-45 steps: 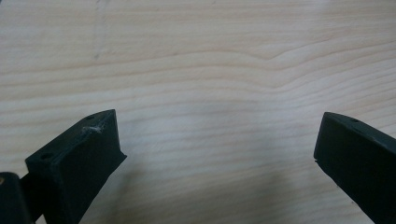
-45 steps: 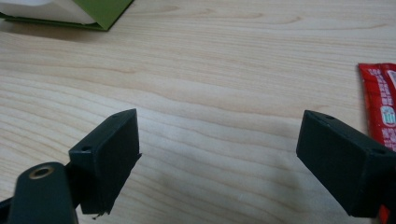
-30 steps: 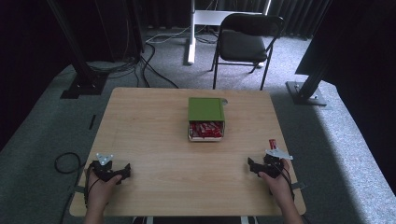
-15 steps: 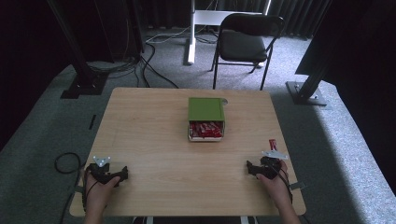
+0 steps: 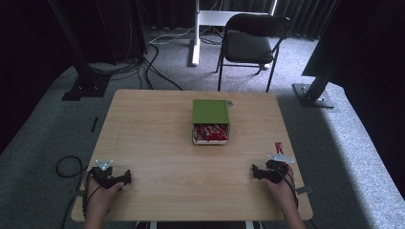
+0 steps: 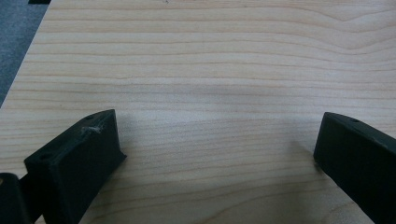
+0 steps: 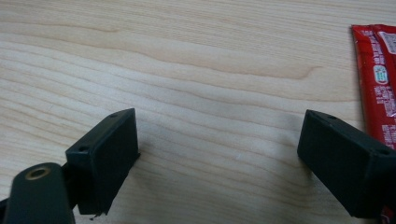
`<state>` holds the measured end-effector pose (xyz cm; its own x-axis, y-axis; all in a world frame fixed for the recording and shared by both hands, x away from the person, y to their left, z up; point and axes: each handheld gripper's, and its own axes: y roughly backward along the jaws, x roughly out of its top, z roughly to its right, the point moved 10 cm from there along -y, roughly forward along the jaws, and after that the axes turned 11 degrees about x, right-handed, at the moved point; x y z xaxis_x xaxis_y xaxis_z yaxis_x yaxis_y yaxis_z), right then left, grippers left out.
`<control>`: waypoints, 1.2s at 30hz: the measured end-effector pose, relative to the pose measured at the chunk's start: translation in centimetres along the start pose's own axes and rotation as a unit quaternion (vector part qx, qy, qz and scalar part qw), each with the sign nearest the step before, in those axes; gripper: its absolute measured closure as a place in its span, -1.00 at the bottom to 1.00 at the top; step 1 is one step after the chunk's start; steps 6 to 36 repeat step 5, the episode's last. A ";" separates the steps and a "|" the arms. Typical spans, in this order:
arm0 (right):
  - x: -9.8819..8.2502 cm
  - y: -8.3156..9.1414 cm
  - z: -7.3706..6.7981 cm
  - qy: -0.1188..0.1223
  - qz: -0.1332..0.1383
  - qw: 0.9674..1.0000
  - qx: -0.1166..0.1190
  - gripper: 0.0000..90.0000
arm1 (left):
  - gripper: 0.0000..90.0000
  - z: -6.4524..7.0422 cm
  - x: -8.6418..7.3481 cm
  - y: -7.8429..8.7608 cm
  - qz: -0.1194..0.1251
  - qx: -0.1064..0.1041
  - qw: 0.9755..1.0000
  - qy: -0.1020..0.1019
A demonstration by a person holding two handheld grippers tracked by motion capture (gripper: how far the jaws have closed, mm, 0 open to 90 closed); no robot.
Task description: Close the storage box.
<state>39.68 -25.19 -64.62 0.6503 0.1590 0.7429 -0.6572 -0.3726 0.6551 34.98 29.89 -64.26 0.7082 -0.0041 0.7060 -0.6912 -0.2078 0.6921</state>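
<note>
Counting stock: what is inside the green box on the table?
The green box holds red packets, showing at its open near end. The lid covers the rest, so their number cannot be told.

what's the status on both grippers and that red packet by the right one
Left gripper open, empty. Right gripper open, red packet lying beside it, untouched. Nothing in the way.

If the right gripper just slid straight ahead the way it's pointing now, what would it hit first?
Probably nothing at first: bare table lies between the open jaws of the right gripper. The red packet sits off to one side of that line, just ahead of one jaw, which might clip it; depth is hard to judge.
</note>
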 end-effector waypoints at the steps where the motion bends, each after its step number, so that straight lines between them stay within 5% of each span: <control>1: 0.0 0.0 0.0 0.000 0.000 1.000 0.000 -0.74 | -0.97 0.0 0.0 0.0 0.000 0.000 1.000 0.000; 36: 0.0 0.0 -0.1 0.003 -0.001 1.000 0.002 -0.74 | -0.97 0.0 0.0 0.0 0.000 0.000 1.000 0.001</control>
